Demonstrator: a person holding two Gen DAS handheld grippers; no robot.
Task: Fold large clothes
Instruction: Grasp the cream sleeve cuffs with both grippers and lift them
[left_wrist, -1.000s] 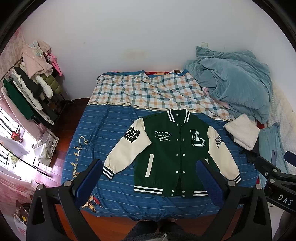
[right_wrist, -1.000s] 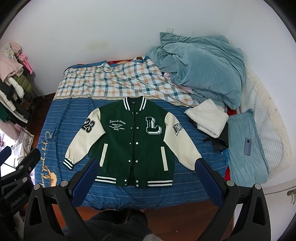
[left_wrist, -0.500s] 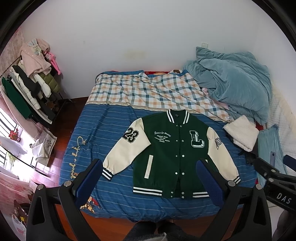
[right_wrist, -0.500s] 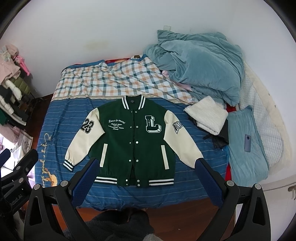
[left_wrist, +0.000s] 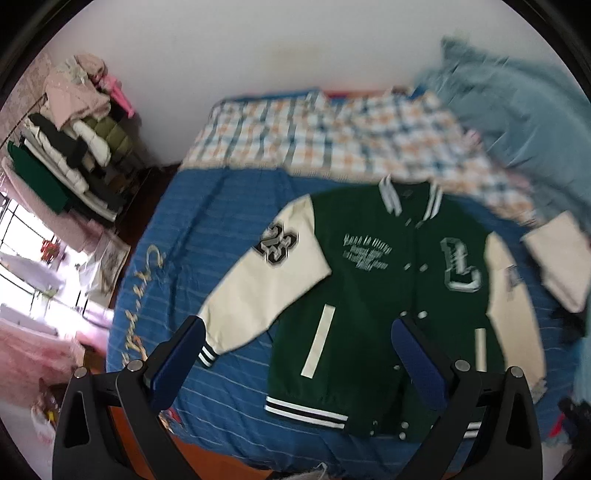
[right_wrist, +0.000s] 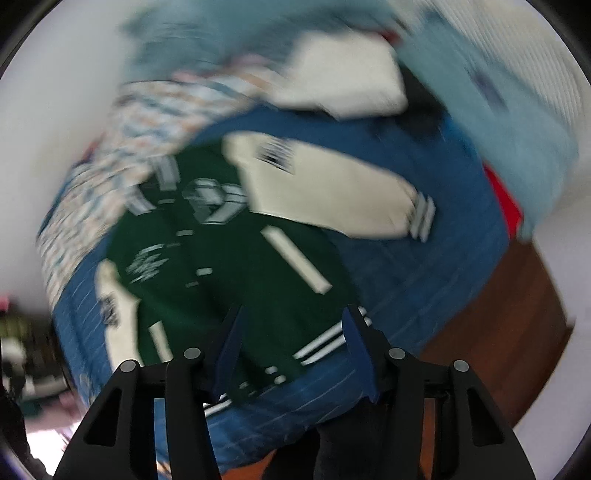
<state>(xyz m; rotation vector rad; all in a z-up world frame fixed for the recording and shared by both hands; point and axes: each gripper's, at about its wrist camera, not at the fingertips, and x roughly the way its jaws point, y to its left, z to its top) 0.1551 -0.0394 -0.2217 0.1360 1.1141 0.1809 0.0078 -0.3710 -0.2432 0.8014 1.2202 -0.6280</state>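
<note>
A green varsity jacket (left_wrist: 373, 295) with cream sleeves lies flat and buttoned on the blue striped bedsheet (left_wrist: 207, 236). My left gripper (left_wrist: 295, 332) hangs open above the jacket's left sleeve cuff and lower front, with nothing between its blue pads. In the blurred right wrist view the jacket (right_wrist: 221, 258) appears tilted. My right gripper (right_wrist: 291, 325) hovers over the striped hem at the jacket's lower right, its jaws closing and nothing between them that I can make out.
A checked blanket (left_wrist: 332, 136) covers the head of the bed, with a heap of teal bedding (left_wrist: 517, 122) at the right. A folded cream cloth (left_wrist: 561, 258) lies beside the jacket. A clothes rack (left_wrist: 66, 155) stands left, wooden floor (right_wrist: 498, 325) by the bed's corner.
Both grippers have dropped toward the bed, so the jacket looks much larger. The right gripper's view has rolled and swung to the jacket's right hem, and its jaws have narrowed.
</note>
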